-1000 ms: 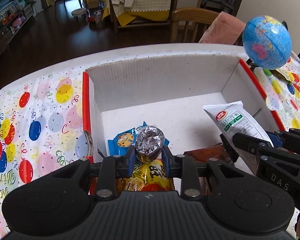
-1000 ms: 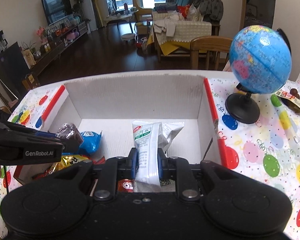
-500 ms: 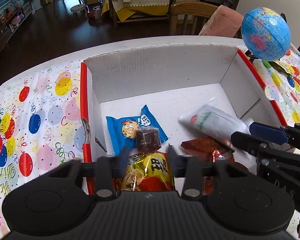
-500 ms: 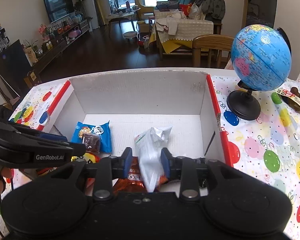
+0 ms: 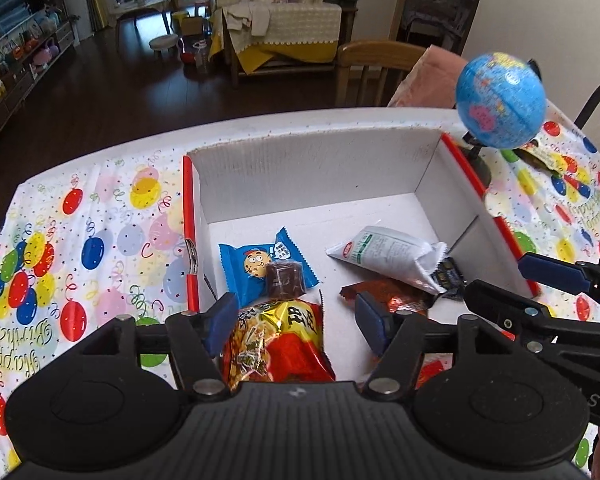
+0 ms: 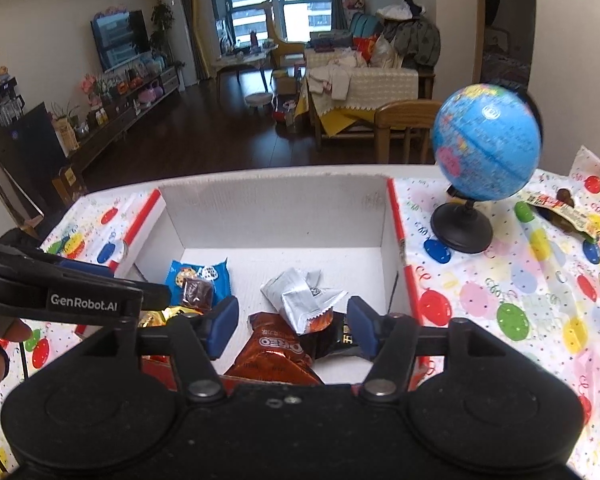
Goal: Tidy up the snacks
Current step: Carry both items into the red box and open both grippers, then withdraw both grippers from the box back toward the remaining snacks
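A white cardboard box (image 5: 312, 176) (image 6: 276, 216) with red edges holds several snacks. A small brown foil sweet (image 5: 285, 278) (image 6: 196, 293) lies on a blue cookie pack (image 5: 252, 264) (image 6: 182, 276). Beside them are a yellow-red snack bag (image 5: 276, 344), a white-green pouch (image 5: 388, 254) (image 6: 302, 300) and an orange Oreo pack (image 6: 274, 354) (image 5: 384, 294). My left gripper (image 5: 296, 322) hangs above the yellow bag, its jaws opening with nothing gripped. My right gripper (image 6: 292, 328) is above the Oreo pack, jaws opening too, nothing between the pads.
A blue globe (image 6: 486, 144) (image 5: 500, 100) on a black stand sits right of the box on the balloon-print tablecloth (image 5: 80, 248). A loose wrapped snack (image 6: 560, 208) lies behind the globe. A wooden chair (image 6: 404, 124) stands beyond the table's far edge.
Both grippers let go: the brown sweet dropped onto the blue pack, the white pouch fell onto the packs in the box. Both jaws spread and both grippers drew back and upward.
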Tool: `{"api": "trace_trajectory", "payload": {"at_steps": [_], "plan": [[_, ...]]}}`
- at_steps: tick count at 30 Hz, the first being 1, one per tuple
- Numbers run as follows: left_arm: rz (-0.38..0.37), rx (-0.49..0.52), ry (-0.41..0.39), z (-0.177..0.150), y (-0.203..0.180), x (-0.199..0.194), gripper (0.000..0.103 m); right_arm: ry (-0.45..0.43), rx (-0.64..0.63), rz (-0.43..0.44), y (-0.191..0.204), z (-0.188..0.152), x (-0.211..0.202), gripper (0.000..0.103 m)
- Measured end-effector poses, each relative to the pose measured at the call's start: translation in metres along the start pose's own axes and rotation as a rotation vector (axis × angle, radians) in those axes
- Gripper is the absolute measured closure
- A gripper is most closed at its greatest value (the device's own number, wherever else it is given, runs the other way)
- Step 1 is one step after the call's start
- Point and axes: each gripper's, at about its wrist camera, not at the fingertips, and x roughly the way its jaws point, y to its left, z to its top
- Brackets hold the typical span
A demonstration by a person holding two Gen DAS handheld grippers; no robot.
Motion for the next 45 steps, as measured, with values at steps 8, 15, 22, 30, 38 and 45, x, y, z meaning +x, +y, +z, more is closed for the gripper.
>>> {"api": "trace_trajectory", "payload": {"at_steps": [8, 15, 22, 30, 38, 45], "plan": [[0.004, -0.001, -0.057, -0.013, -0.012, -0.038, 0.034, -0.066, -0.005, 0.006, 0.000, -0.008, -0.038, 0.031], [0.000, 0.007, -0.108, -0.031, -0.024, -0.072, 0.029, -0.106, -0.016, 0.017, 0.000, -0.018, -0.070, 0.021], [-0.012, -0.006, -0.136, -0.050, -0.028, -0.099, 0.024, -0.137, -0.018, 0.043, 0.002, -0.027, -0.094, 0.012], [-0.009, -0.021, -0.177, -0.073, -0.029, -0.122, 0.016, -0.143, -0.032, 0.074, 0.008, -0.042, -0.115, 0.005], [-0.014, -0.023, -0.199, -0.095, -0.030, -0.137, 0.005, -0.139, -0.020, 0.095, 0.010, -0.059, -0.130, 0.001], [-0.004, -0.026, -0.173, -0.121, -0.026, -0.133, 0.004, -0.106, -0.023, 0.083, 0.013, -0.084, -0.129, 0.000]]}}
